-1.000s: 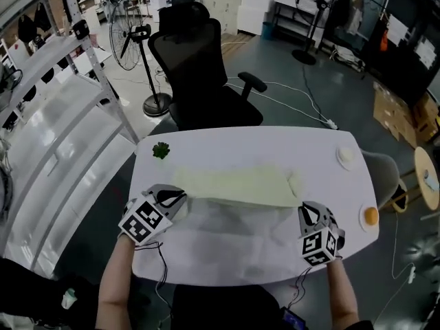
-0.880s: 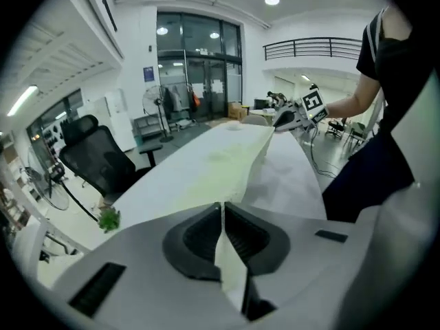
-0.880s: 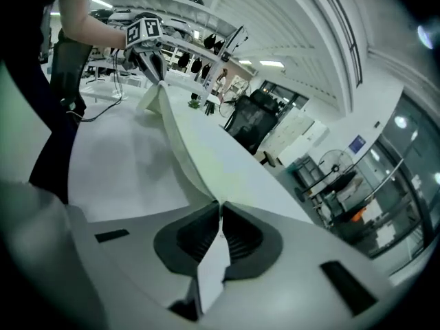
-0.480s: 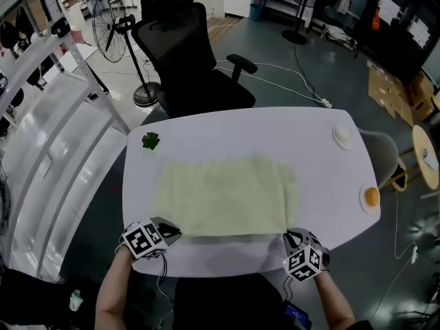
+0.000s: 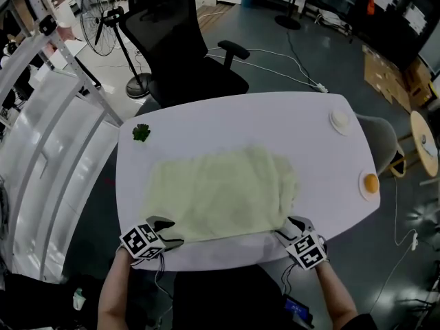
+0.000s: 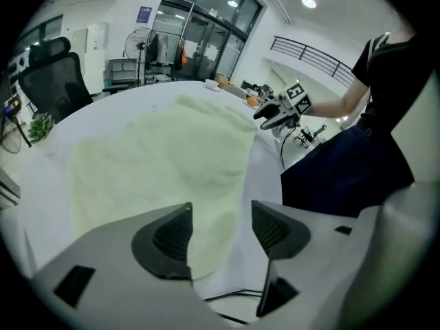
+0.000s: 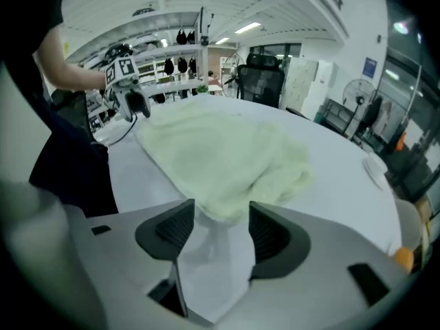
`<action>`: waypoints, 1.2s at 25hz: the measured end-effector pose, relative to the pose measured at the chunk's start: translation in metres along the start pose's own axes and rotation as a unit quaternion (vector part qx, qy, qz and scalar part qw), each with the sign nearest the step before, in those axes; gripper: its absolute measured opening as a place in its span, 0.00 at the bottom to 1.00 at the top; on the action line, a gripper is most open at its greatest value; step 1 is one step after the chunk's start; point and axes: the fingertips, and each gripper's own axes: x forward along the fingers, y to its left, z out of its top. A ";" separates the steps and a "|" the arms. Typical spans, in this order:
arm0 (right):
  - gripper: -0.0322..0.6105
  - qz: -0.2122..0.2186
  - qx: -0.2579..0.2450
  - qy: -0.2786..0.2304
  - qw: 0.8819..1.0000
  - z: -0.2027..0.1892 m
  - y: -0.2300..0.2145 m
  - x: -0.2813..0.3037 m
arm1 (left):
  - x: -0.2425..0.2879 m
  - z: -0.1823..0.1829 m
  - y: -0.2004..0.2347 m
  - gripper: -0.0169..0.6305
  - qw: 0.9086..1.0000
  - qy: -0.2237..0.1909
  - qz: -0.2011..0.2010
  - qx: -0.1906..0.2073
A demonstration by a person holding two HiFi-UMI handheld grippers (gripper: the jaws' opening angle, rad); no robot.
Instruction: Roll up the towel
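Towel [image 5: 220,194] is laid out flat on the white tabletop [image 5: 275,126], pale yellow-green, centred slightly toward 7 o'clock. Its 3 o'clock edge is bunched and rumpled; the rest is spread with light creases.

Left gripper [image 5: 172,232] is held at the towel's 7 o'clock corner, at the tabletop's near edge. Its fingers [image 6: 168,236] have just been opening and are now spread. The towel corner is seen lying between them, beside one pad, and is not pinched.

Right gripper [image 5: 286,229] is held at the towel's 5 o'clock corner. Its fingers [image 7: 271,236] have just been opening too and are spread. The towel's corner is seen just inside their mouth, touched by neither pad, with bare tabletop under the gap behind it.

Both grippers are pointed down and away, toward 12 o'clock.

Green sprig [image 5: 141,133] is seen on the tabletop at 10 o'clock of the towel, apart from it. White dish [image 5: 339,120] is placed at 2 o'clock, near the far edge. Orange object [image 5: 370,183] is set on a small plate at 3 o'clock, well apart from the towel. Black chair [image 5: 185,40] is parked beyond the tabletop at 12 o'clock.
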 end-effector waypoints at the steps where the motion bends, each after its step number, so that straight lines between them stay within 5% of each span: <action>1: 0.47 0.002 0.017 -0.013 1.000 0.005 -0.005 -0.007 | -0.005 0.004 0.000 0.50 1.000 -0.015 0.000 -0.011; 5: 0.50 -0.027 0.093 -0.067 0.993 0.017 -0.054 -0.031 | -0.036 0.025 0.019 0.53 0.991 -0.105 0.033 -0.071; 8: 0.44 -0.045 0.143 -0.058 0.987 0.001 -0.098 -0.018 | -0.048 0.033 0.040 0.48 0.981 -0.146 0.072 -0.103; 16: 0.32 0.035 0.184 -0.001 0.982 -0.008 -0.105 0.054 | -0.022 0.025 0.068 0.48 0.976 -0.111 0.137 -0.127; 18: 0.21 0.041 0.203 -0.001 0.978 -0.004 -0.104 0.056 | -0.015 0.022 0.069 0.48 0.977 -0.100 0.141 -0.127; 20: 0.10 0.037 0.218 -0.003 0.975 -0.006 -0.108 0.049 | -0.012 0.020 0.069 0.49 0.977 -0.091 0.145 -0.125; 26: 0.09 -0.027 0.190 0.074 0.979 -0.048 -0.152 0.009 | -0.022 0.015 0.078 0.49 0.972 -0.094 0.164 -0.137; 30: 0.10 -0.028 0.187 0.138 0.972 -0.079 -0.163 0.000 | -0.022 0.013 0.079 0.52 0.973 -0.084 0.167 -0.133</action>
